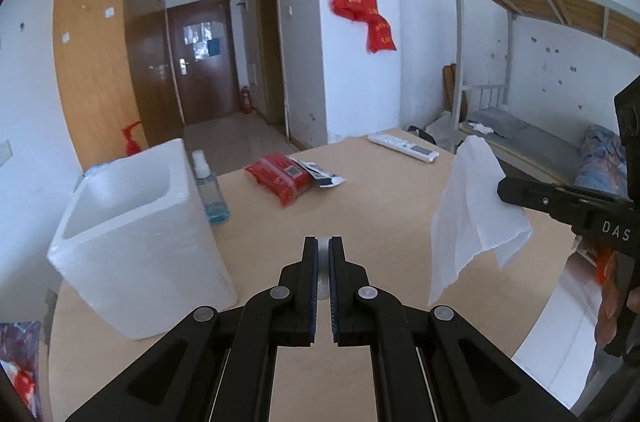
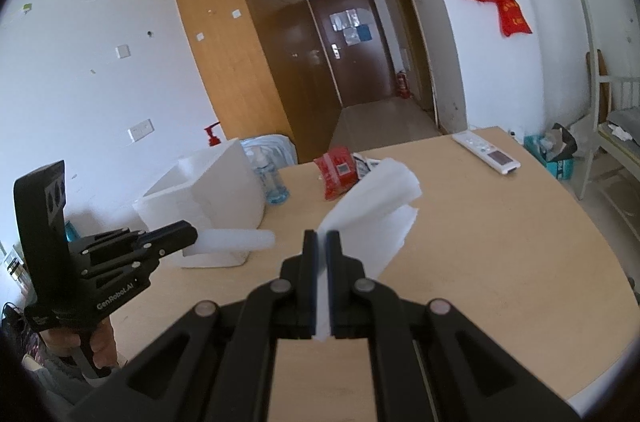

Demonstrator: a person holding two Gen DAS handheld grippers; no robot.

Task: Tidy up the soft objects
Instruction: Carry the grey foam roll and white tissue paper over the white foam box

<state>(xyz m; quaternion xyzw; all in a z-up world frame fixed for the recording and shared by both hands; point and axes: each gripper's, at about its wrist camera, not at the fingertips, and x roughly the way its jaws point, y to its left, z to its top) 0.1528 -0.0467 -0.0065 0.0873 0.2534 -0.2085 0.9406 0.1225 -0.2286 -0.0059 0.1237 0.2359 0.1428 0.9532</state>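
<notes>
Both fingers clamped — right gripper (image 2: 322,246) pinches a thin crinkled tissue (image 2: 372,218), left gripper (image 1: 323,250) a translucent roll (image 2: 232,240).

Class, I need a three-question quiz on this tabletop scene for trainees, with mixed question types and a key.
1. Multiple choice: what is pinched in the right gripper?
A. a thin white sheet
B. a spray bottle
C. a red pack

2. True or false: the left gripper has its jaws wide open and empty.

3. Fill in: the remote control lies on the ___.

Key
1. A
2. False. Its jaws are shut on a white roll.
3. table
</notes>
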